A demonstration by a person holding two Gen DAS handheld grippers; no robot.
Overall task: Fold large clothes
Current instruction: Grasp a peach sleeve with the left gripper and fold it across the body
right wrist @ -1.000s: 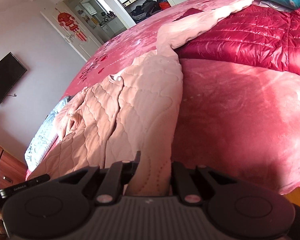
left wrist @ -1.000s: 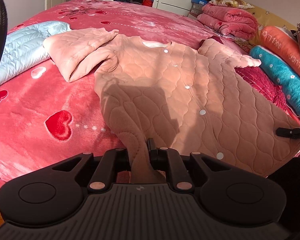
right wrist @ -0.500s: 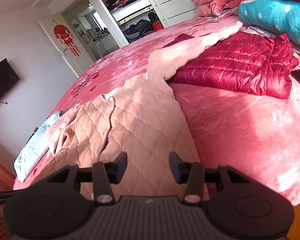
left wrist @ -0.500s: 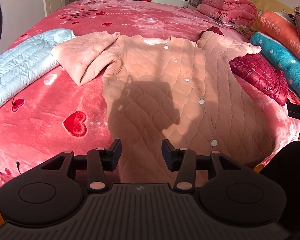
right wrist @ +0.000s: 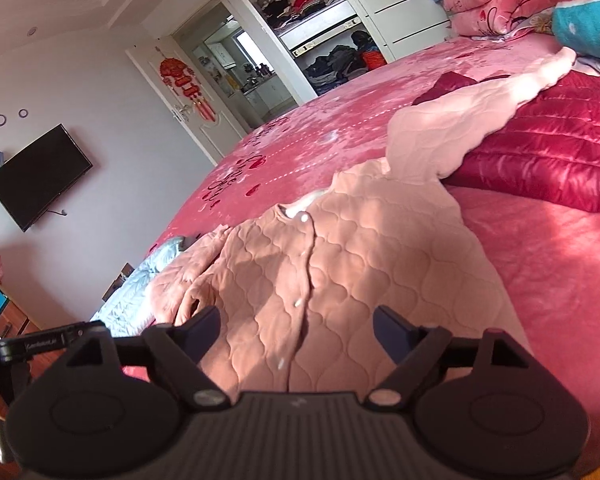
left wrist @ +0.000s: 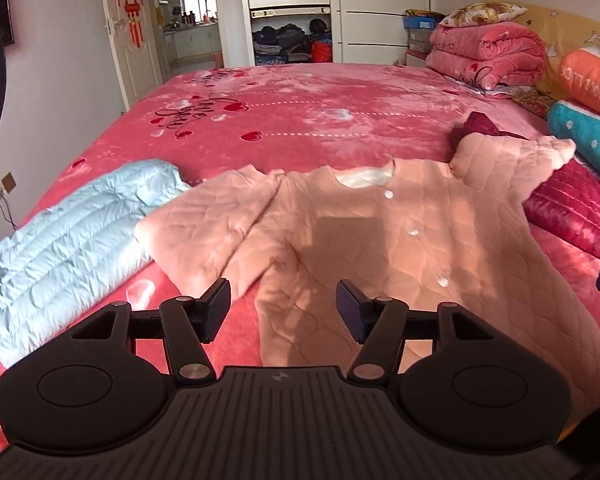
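Observation:
A quilted peach-pink jacket (left wrist: 400, 248) (right wrist: 340, 248) with white buttons lies spread face up on the red bed (left wrist: 300, 120) (right wrist: 560, 280). One sleeve is bent over at the left, the other runs onto a dark red jacket (left wrist: 572, 212) (right wrist: 548, 152). My left gripper (left wrist: 283, 310) hovers above the jacket's near left hem, jaws opening, nothing pressed between them. My right gripper (right wrist: 296, 328) hangs over the near hem by the button line, jaws opening too, clear of the cloth. The left gripper's body (right wrist: 44, 346) shows at the left edge of the right wrist view.
A light blue quilted jacket (left wrist: 64, 248) (right wrist: 148, 276) lies left of the pink one. Rolled blankets and bolsters (left wrist: 500, 56) pile at the head of the bed on the right. An open wardrobe (left wrist: 288, 20) and a doorway stand beyond the bed.
Both grippers were shut on the jacket's hem a second ago. They have let go, spread wide, and risen back from the cloth, which now lies flat.

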